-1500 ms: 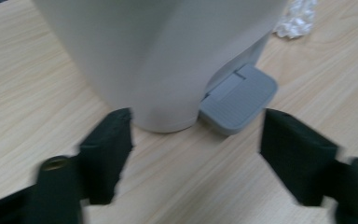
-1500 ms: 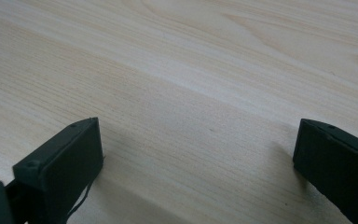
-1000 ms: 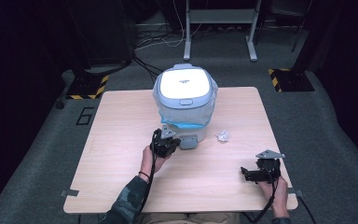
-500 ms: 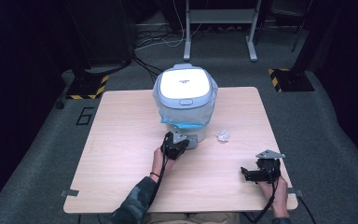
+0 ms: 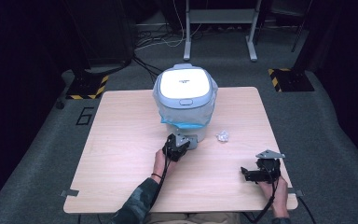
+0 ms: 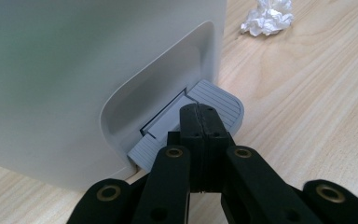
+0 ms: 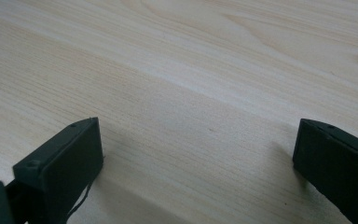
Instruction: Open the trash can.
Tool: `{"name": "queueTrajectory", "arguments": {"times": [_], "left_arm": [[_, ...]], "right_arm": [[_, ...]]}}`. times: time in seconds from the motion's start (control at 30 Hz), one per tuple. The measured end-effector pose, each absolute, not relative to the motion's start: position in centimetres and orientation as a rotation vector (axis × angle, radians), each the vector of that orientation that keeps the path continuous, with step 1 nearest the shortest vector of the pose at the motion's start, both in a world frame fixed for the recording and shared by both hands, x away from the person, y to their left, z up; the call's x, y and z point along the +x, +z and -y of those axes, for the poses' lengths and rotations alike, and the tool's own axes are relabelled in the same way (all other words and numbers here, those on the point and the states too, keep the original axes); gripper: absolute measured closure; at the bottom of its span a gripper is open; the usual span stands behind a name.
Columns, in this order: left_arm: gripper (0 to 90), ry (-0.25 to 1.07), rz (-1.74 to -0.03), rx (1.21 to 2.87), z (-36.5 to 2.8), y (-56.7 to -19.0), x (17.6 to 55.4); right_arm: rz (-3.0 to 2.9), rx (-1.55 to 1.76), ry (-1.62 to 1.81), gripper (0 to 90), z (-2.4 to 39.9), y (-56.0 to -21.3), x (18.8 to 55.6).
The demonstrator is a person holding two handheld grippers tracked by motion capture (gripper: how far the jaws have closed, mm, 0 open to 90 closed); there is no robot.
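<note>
Left tongs (image 6: 200, 116) closed, tips on bin's pedal (image 6: 219, 100)

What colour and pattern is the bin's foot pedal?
Grey with fine ribbed lines; the pedal shows best in the left gripper view.

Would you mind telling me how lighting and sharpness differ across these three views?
High view: bin lid glares white, the floor around the table falls dark, slightly soft. Left gripper view: pedal sharp, paper ball a bit soft. Right gripper view: even light, fingers cast soft shadows, far wood blurred.
</note>
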State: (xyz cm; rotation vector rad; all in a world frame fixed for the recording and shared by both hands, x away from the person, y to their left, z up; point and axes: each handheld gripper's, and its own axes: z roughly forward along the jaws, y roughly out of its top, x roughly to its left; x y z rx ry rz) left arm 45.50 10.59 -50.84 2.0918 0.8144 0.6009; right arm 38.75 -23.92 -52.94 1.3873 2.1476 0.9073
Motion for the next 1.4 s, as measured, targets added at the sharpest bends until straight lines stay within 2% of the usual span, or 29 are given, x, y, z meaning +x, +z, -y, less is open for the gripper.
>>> {"name": "queueTrajectory", "arguments": {"times": [0.2,0.43,0.47,0.53,0.67,1.4], "left_arm": [[90.0,0.593,-0.816,2.083,-10.7,-51.1,45.5],[90.0,0.622,-0.787,2.161,-10.4,-51.7,45.6],[90.0,0.583,-0.840,2.126,-10.2,-52.0,45.4],[90.0,0.606,-0.794,2.139,-10.5,-52.1,45.6],[90.0,0.599,-0.826,2.071,-10.8,-52.6,45.3],[90.0,0.564,-0.844,2.062,-11.0,-52.5,45.5]], "right_arm": [[-2.147,1.388,0.907,0.6,23.9,-52.9,38.7],[-2.146,1.388,0.907,0.6,23.9,-53.0,38.7],[-2.142,1.391,0.908,0.6,23.9,-53.0,38.8],[-2.141,1.390,0.907,0.6,23.9,-53.0,38.8],[-2.140,1.389,0.906,0.7,23.9,-53.0,38.8],[-2.137,1.395,0.909,1.0,23.9,-53.0,38.8]]}}
